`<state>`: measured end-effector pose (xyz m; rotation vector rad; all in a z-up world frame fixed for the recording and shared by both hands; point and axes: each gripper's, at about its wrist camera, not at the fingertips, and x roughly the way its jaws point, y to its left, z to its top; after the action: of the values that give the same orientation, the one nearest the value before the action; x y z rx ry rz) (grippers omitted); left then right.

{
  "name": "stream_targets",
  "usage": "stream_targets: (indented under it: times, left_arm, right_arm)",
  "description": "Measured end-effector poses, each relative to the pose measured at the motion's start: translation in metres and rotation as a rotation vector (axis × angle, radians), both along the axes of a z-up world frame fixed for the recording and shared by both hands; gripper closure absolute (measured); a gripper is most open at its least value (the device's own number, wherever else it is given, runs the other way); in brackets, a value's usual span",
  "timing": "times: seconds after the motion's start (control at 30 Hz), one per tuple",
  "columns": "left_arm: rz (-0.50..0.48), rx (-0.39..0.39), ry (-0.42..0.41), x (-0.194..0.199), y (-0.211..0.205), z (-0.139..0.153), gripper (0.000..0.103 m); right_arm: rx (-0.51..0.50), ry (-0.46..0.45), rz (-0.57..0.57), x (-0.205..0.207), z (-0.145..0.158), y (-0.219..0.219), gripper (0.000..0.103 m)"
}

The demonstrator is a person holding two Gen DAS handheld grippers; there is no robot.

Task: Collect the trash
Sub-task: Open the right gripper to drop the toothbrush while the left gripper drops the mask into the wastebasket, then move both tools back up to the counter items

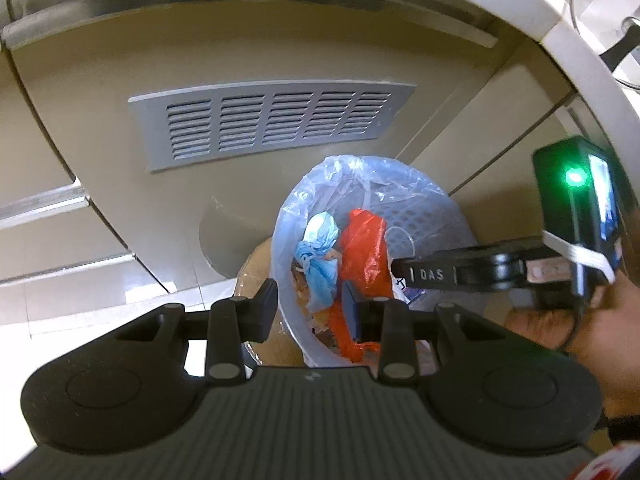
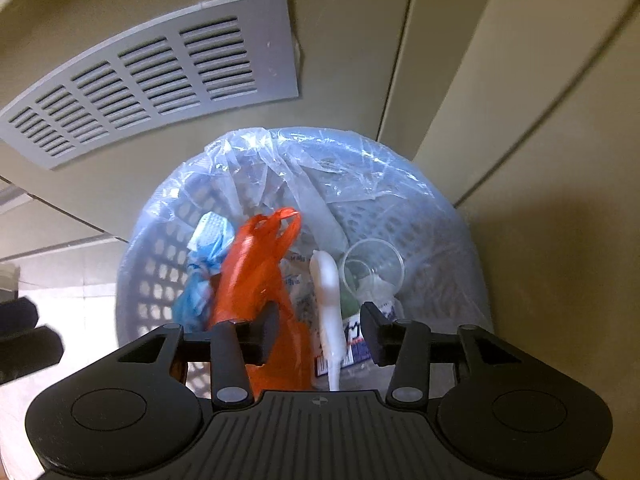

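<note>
A pale blue perforated trash basket lined with a clear plastic bag stands against a beige cabinet. Inside lie an orange plastic bag, a crumpled blue cloth, a white tube-like piece, a clear plastic cup and printed wrappers. My right gripper is open just above the basket's near side, holding nothing. My left gripper is open over the basket's near left rim, also empty. The right gripper reaches in from the right in the left wrist view, above the orange bag.
A grey louvred vent panel is set in the cabinet door behind the basket. A white counter edge runs above at the right. Pale tiled floor lies to the left. A brown cardboard piece sits beside the basket.
</note>
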<state>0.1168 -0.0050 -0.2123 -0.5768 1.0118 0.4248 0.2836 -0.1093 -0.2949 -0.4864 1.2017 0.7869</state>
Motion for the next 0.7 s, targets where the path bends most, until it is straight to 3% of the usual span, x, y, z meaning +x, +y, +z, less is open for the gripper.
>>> stream_targets:
  times: [0.43, 0.7]
  left_arm:
    - [-0.058, 0.08, -0.095, -0.004, -0.003, 0.069, 0.071]
    - [-0.081, 0.157, -0.204, -0.008, 0.004, 0.129, 0.063]
  right_arm:
    - [0.177, -0.075, -0.04, -0.041, 0.108, -0.037, 0.042]
    - [0.404, -0.151, -0.097, -0.054, 0.184, -0.057, 0.033]
